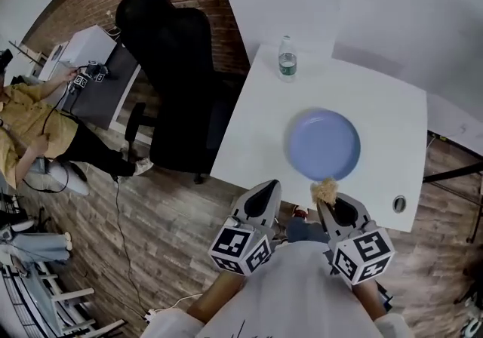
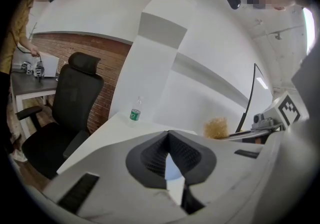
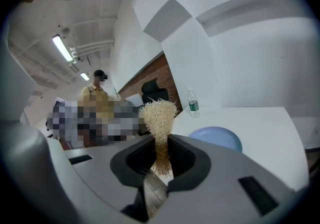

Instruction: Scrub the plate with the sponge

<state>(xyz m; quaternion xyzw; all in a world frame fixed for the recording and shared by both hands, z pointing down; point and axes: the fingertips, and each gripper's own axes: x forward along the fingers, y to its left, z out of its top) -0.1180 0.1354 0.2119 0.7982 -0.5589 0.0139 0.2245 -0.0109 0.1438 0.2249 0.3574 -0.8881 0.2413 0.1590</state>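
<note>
Two grippers — right gripper (image 1: 326,207) clamping a straw-coloured sponge (image 1: 325,191) just beside the blue plate (image 1: 324,145), left gripper (image 1: 267,188) with jaws together.

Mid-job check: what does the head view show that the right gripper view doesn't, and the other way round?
Only the head view shows the left gripper and the round hole near the table's edge. Only the right gripper view shows how the right gripper holds its load: the jaws are pinched on the lower part of the sponge, and the frayed top sticks out above them. It also shows a ceiling light. Both show the sponge, the blue plate, the bottle, the black chair and the white table.
</note>
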